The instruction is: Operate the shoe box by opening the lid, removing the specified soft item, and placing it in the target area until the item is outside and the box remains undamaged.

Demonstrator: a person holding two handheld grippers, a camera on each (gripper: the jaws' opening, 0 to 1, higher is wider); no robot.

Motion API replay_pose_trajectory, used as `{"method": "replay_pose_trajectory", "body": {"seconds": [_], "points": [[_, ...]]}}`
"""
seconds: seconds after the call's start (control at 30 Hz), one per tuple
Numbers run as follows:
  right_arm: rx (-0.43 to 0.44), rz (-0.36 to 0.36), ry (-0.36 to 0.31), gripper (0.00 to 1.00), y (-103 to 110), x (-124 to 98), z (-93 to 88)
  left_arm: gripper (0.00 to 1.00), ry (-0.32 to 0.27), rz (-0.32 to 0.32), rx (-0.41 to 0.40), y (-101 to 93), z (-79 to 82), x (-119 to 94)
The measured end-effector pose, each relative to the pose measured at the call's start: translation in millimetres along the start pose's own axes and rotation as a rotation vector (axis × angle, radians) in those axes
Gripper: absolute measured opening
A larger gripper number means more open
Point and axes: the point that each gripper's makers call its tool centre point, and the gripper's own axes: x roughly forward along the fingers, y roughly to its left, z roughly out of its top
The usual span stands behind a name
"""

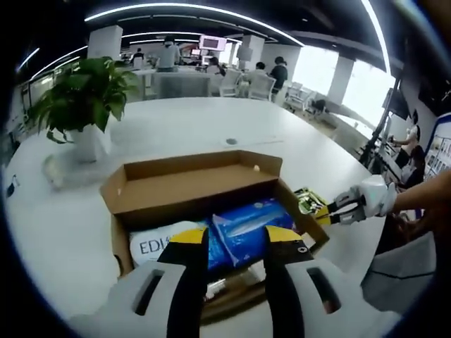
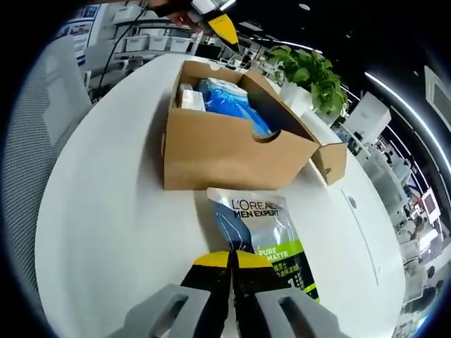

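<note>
The brown shoe box [image 1: 190, 186] stands open on the white table, its lid folded back. Inside lie a blue soft pack [image 1: 246, 225] and a white pack [image 1: 158, 243]. My left gripper [image 1: 236, 236] hovers open over the box's near wall, nothing between its jaws. A grey and green L'Oreal pouch [image 2: 264, 232] lies flat on the table outside the box [image 2: 232, 158]. My right gripper [image 2: 232, 259] is shut on the pouch's near edge. From the left gripper view, the right gripper [image 1: 338, 211] and pouch [image 1: 308, 201] sit at the box's right side.
A potted plant [image 1: 81, 98] stands on the table beyond the box's left corner. The round white table [image 2: 106, 211] has free room around the box. A mesh chair [image 2: 42, 141] sits at its edge. People and desks fill the far background.
</note>
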Motion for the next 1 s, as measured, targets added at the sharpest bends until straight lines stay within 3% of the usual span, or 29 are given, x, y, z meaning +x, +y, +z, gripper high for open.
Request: {"method": "replay_pose_trajectory", "body": {"seconds": [0.6,1.0], "points": [[0.004,0.013,0.033,0.00,2.3,3.0,-7.7,0.31,-0.008,0.038,0.016,31.3,-8.9,-20.6],[0.062,0.004,0.028,0.08,0.4,-6.9,-5.6,0.35,0.007,0.034,0.081,41.7,-13.8,-26.0]]}}
